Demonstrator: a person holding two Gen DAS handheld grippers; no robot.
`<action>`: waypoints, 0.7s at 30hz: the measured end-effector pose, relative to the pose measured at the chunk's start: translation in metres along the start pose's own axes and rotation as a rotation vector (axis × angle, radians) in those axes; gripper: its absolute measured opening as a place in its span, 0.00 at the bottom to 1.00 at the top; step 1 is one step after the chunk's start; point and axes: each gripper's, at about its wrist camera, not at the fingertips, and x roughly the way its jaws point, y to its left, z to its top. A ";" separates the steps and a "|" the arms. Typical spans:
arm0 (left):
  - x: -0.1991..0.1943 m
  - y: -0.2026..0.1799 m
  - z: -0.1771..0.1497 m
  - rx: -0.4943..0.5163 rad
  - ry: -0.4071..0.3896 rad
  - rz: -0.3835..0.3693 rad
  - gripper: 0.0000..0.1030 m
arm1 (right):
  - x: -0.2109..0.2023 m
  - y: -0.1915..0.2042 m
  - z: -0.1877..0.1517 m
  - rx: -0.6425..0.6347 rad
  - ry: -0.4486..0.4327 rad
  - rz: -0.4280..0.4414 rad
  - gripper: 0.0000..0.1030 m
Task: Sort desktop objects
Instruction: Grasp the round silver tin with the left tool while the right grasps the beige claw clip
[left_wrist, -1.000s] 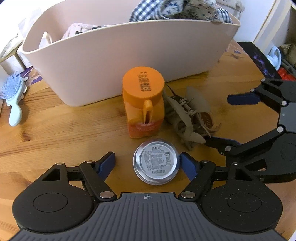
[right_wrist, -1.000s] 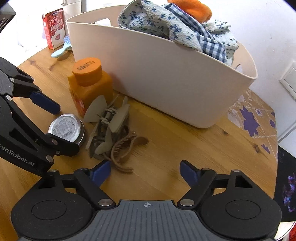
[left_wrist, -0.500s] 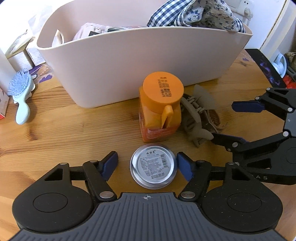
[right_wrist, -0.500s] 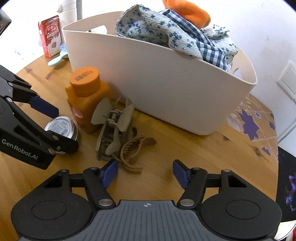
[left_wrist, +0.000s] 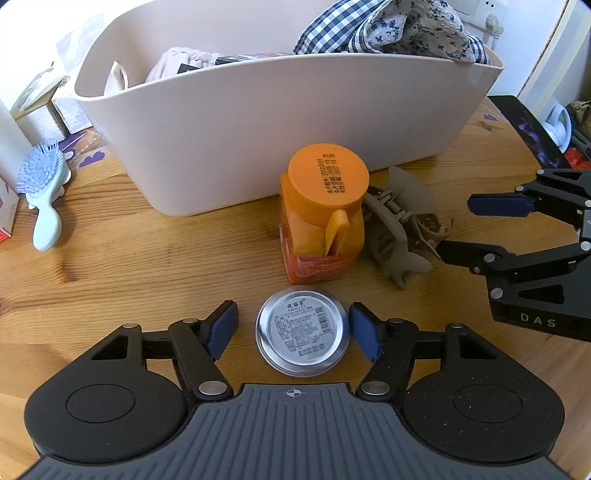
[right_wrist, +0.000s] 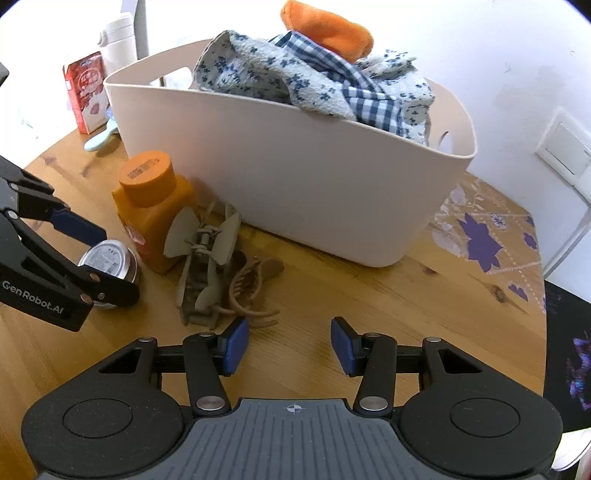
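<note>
So the left gripper (left_wrist: 293, 332) sits spread wide around the round silver tin (left_wrist: 302, 329) on the wooden table (left_wrist: 147, 258), pads not quite touching it. Just behind stands the orange bottle (left_wrist: 323, 218), grey hair clips (left_wrist: 399, 230) beside it, beige basket (left_wrist: 258, 129) behind. The right gripper (right_wrist: 290, 341) hangs open over bare wood near the clips.

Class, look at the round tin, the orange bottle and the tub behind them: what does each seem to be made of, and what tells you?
Tin: likely metal, with a shiny silvery rim around a printed label. Bottle: probably plastic, opaque orange with a smooth moulded cap. Tub: apparently plastic, with matte cream walls, a thin rim and cut-out handles.
</note>
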 end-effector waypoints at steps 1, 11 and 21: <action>0.000 0.000 0.000 0.001 0.000 -0.001 0.65 | 0.000 0.001 0.001 -0.001 -0.007 0.015 0.53; -0.002 -0.003 -0.001 -0.005 -0.001 -0.006 0.66 | -0.010 0.002 0.010 0.021 -0.035 0.010 0.53; -0.001 -0.002 -0.004 0.011 0.000 -0.008 0.66 | 0.008 0.000 0.021 0.004 -0.003 0.122 0.54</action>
